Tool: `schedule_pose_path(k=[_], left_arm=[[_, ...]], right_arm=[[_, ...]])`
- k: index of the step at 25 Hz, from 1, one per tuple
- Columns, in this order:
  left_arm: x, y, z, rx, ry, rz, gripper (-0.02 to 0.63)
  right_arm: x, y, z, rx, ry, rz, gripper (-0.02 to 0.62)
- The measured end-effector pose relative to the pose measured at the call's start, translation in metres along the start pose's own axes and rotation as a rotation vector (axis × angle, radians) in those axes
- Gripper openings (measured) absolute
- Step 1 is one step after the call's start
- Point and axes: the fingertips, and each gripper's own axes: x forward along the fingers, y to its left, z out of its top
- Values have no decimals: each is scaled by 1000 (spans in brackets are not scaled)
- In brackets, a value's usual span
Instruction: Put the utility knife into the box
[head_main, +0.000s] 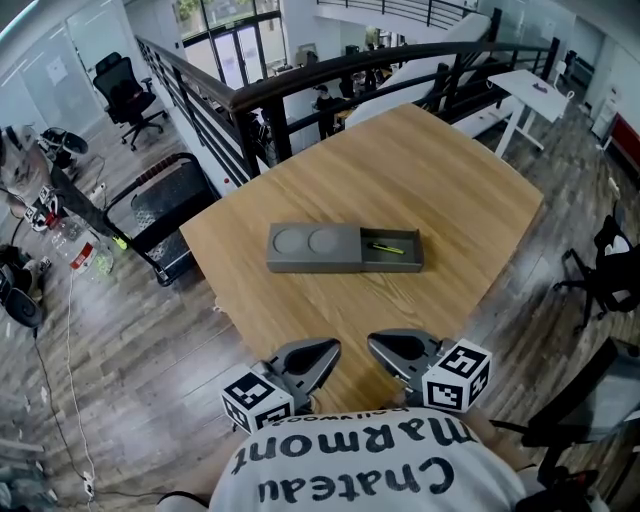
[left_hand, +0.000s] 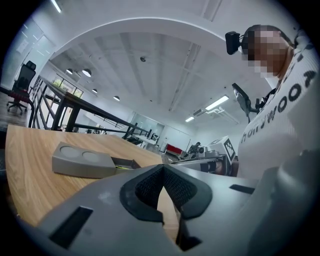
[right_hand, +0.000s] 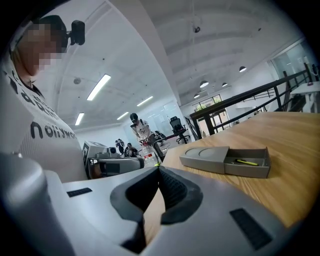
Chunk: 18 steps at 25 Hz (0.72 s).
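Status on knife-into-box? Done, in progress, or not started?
Done, by the look of it: the yellow-green utility knife lies in the open tray of the grey box on the table.
In hand: nothing. The left hand-held gripper and right hand-held gripper are shut, empty, near the person and apart from the box.
Left: probably nothing, unless closing the tray counts.

From where I stand, the utility knife (head_main: 385, 247) in the box (head_main: 310, 262), mid-frame in the head view, is only a thin yellow-green sliver, too small to make out. At the bottom edge, a cut-off white shirt (head_main: 370, 470) covers the rear of the left gripper (head_main: 318, 356) and the right gripper (head_main: 392, 350).
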Motion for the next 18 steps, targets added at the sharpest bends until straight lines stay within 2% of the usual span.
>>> schedule_pose_path(k=[18], left_arm=[[4, -1, -8, -4, 18, -4, 6]], right_arm=[[2, -5, -4, 25, 4, 12, 8]])
